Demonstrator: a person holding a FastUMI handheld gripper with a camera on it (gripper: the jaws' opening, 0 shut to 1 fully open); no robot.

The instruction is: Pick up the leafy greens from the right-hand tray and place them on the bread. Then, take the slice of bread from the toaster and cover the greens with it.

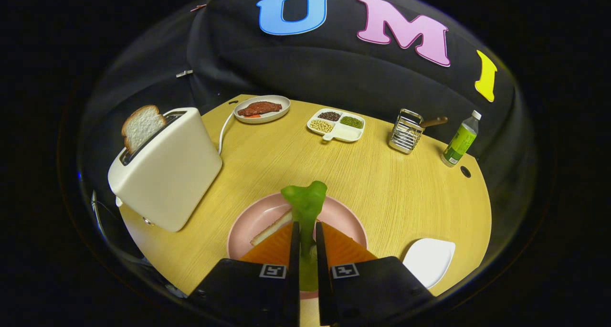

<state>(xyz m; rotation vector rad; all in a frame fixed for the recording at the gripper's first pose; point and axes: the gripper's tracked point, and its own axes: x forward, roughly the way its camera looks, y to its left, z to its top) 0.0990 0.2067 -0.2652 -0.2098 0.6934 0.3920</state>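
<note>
from my claw's camera: my claw (305,243) is pinched narrow on the leafy greens (305,204), held over the pink plate (250,219) where the bread (272,228) lies. so the pickup looks done; i judge laying them down remains, then fetching the slice (142,125) standing in the toaster (167,169) on the worktop (382,184).

Staged kitchen booth w/ black cloth wall: round wooden table (382,184), toaster (167,169) far left, food plates, utensil rack (405,131).
</note>
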